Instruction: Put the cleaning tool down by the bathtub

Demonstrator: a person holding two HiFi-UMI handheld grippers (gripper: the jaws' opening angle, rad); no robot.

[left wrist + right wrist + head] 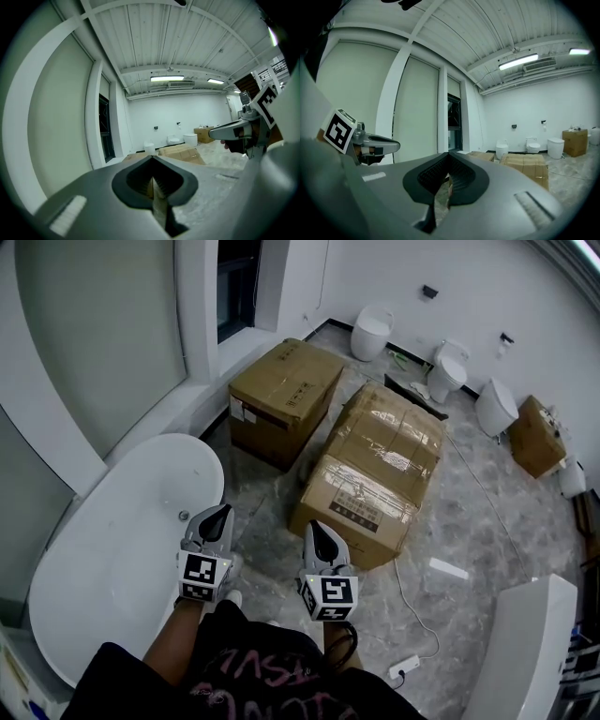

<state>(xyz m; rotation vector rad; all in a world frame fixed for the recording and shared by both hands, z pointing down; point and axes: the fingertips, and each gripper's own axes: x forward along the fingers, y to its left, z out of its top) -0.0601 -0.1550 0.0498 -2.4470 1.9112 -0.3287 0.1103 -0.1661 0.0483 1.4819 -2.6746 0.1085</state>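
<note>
The white bathtub lies at the left, its drain showing. My left gripper hovers over the tub's near right rim, jaws shut with nothing in them. My right gripper is held beside it over the marble floor, also shut and empty. In the left gripper view the left gripper has its jaws meeting along a seam, and the right gripper shows at the right. In the right gripper view the right gripper is shut, with the left gripper at the left. No cleaning tool is in view.
Two large cardboard boxes stand on the floor ahead. Toilets line the far wall. A power strip with a white cable lies at my right, near a white fixture.
</note>
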